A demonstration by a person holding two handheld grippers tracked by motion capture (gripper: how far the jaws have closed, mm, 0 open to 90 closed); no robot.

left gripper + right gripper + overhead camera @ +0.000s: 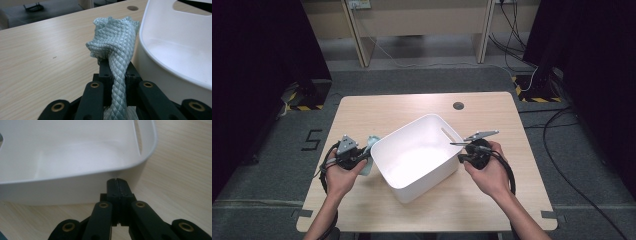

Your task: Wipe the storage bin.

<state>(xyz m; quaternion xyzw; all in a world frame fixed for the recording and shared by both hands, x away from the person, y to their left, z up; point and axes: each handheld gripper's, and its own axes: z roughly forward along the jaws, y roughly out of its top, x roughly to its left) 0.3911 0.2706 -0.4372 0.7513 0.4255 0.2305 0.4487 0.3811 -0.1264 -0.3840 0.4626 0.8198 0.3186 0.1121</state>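
Clamping a pale green woven cloth (115,47) between its jaws, the left gripper (117,68) holds it just beside the white bin (414,187) on the desk (422,102). The right gripper (117,185), jaws pressed together on nothing, sits against the bin's outer wall.

A light wooden table (422,105) had a dark round hole (458,105) near its far edge. Beyond it stood pale furniture legs (356,35), perhaps a desk's, with cables (512,20) on the grey floor (422,80).
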